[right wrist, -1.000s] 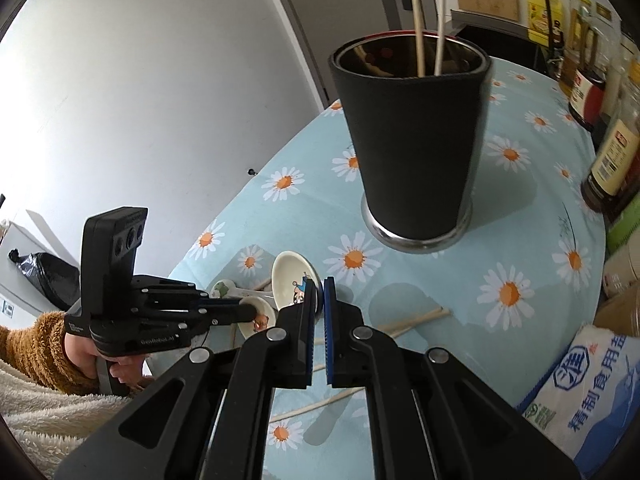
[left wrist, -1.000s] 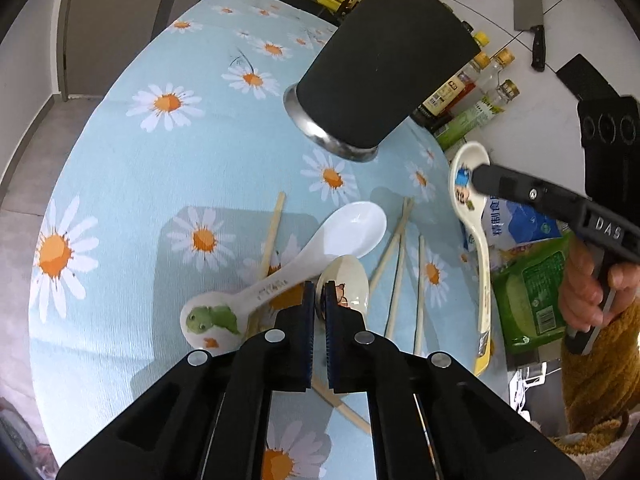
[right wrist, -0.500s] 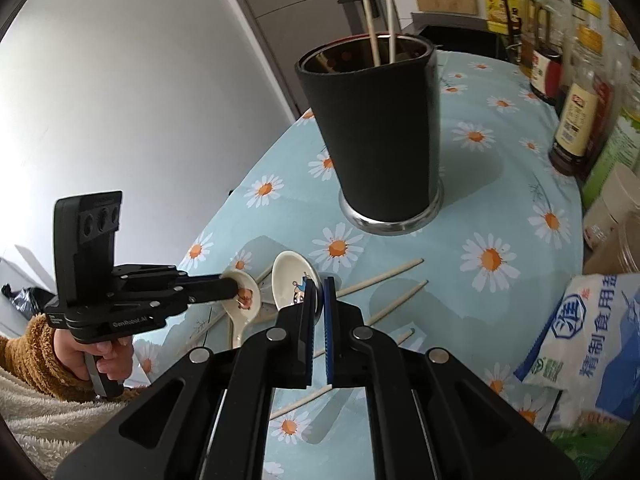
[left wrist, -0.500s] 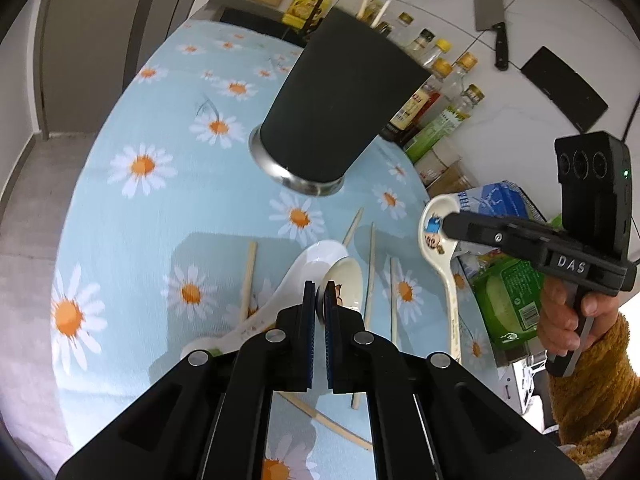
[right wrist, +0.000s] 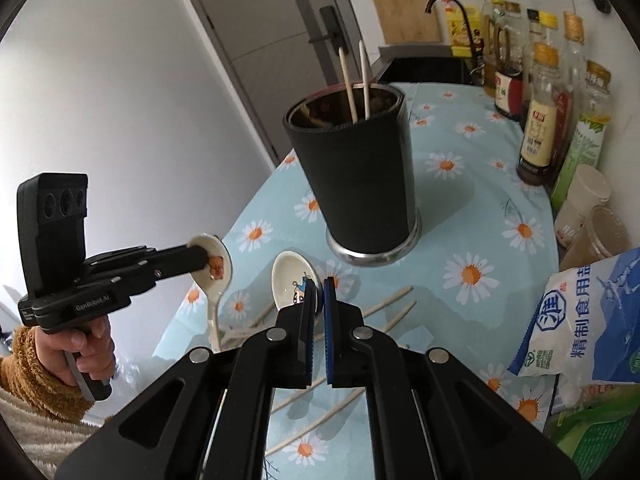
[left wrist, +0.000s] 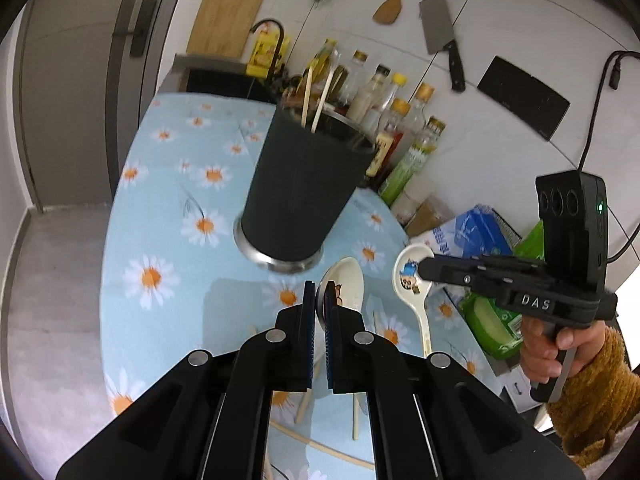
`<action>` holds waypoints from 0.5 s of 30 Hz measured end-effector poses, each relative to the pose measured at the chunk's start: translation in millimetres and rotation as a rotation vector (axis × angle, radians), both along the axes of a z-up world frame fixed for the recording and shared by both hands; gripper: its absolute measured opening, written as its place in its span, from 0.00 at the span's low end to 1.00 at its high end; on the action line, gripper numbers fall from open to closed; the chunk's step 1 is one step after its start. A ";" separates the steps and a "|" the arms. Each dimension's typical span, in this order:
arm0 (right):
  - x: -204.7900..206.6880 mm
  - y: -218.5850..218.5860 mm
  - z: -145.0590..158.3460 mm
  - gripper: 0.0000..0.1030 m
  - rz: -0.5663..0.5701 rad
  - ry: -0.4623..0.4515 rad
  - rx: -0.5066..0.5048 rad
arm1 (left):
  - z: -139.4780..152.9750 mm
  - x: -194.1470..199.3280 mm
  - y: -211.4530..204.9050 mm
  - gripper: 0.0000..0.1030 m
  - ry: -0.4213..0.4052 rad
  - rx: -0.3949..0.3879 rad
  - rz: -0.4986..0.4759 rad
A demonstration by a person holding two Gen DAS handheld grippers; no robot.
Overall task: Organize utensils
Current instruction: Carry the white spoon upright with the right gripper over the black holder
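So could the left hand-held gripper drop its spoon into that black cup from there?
Probably yes. The left hand-held gripper holds its spoon lifted just short of the black cup, whose open top holds only two chopsticks.

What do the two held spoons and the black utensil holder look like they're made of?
Both spoons, in the left gripper (spoon) and right gripper (spoon): glossy cream with printed cartoons, probably glazed ceramic or melamine. Utensil holder: matte black wall over a shiny metal base ring, probably a sleeved steel cup.
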State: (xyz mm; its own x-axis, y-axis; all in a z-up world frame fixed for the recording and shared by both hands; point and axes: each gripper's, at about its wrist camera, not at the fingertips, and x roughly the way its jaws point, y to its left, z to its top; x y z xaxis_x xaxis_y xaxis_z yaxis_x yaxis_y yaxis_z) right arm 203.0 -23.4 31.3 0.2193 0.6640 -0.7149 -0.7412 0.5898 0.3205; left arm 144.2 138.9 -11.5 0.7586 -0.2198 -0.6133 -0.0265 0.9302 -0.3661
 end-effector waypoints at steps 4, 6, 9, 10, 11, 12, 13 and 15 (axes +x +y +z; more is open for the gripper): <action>-0.1 -1.6 12.7 0.05 -0.035 -0.042 0.035 | 19.4 0.7 3.1 0.03 -0.050 0.054 0.001; 0.1 -0.8 18.3 0.05 -0.050 -0.065 0.051 | 29.5 1.8 5.2 0.03 -0.077 0.075 0.003; 2.3 -1.4 28.8 0.05 -0.084 -0.101 0.089 | 41.2 3.2 6.4 0.03 -0.111 0.102 0.011; 3.7 -1.5 32.1 0.05 -0.094 -0.113 0.101 | 44.7 4.0 6.1 0.03 -0.123 0.112 0.014; 5.0 -1.6 36.6 0.05 -0.108 -0.131 0.115 | 49.4 5.2 6.0 0.03 -0.138 0.123 0.016; 6.5 -1.6 40.8 0.05 -0.120 -0.146 0.126 | 53.5 6.5 5.4 0.03 -0.151 0.136 0.019; 8.1 -1.0 45.4 0.05 -0.130 -0.161 0.135 | 58.6 8.2 4.8 0.03 -0.165 0.153 0.022; 11.5 0.2 54.0 0.05 -0.147 -0.186 0.152 | 65.9 11.0 4.2 0.03 -0.185 0.168 0.022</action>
